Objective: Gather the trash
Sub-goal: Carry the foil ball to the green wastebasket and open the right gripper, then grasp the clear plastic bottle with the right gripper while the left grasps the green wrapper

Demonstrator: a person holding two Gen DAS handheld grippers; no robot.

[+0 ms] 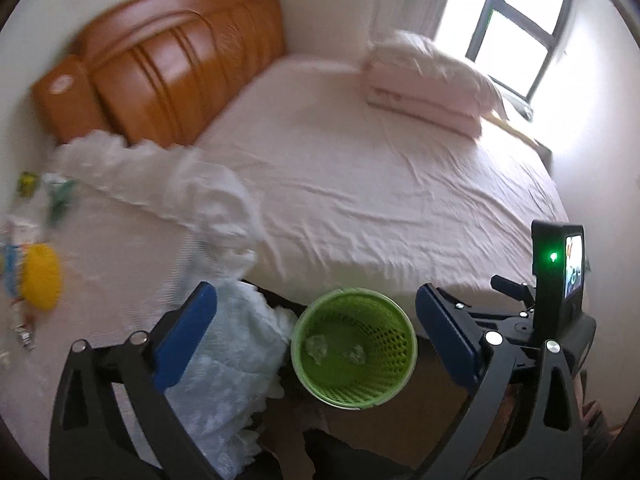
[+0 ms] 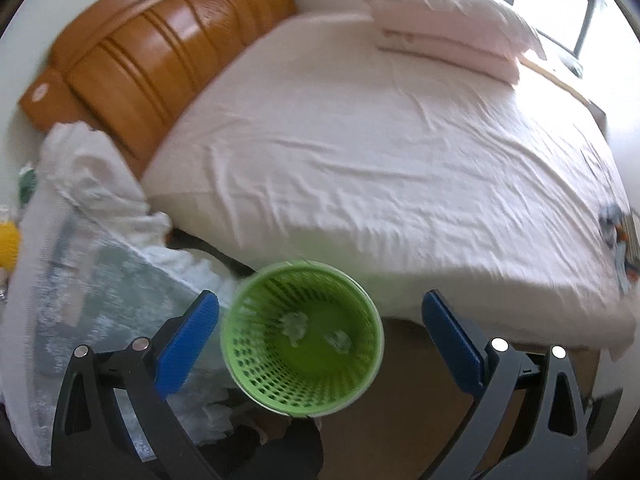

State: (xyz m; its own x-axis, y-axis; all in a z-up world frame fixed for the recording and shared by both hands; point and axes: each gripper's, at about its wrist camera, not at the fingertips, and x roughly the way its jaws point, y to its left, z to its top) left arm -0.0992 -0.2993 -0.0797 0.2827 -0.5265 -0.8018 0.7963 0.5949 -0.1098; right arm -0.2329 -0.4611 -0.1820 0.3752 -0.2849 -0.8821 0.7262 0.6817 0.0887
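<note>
- At far left, blurred clutter lies together: a round yellow object, a green-labelled packet and small wrappers.
- A white ruffled cloth drapes from that side down over a pale blue lacy bundle, which touches the basket's left wall.
- My left gripper has its blue-padded jaws spread wide and holds nothing.
- Between them below stands the round green perforated plastic basket on the brown floor, against the bed's near edge; two clear crumpled wrappers lie on its bottom.
- My right gripper is likewise spread wide and empty above the same basket.
- The pink-sheeted bed is mostly bare, with an orange wooden headboard.
- Folded pink quilts sit at its far right corner by the window.
</note>
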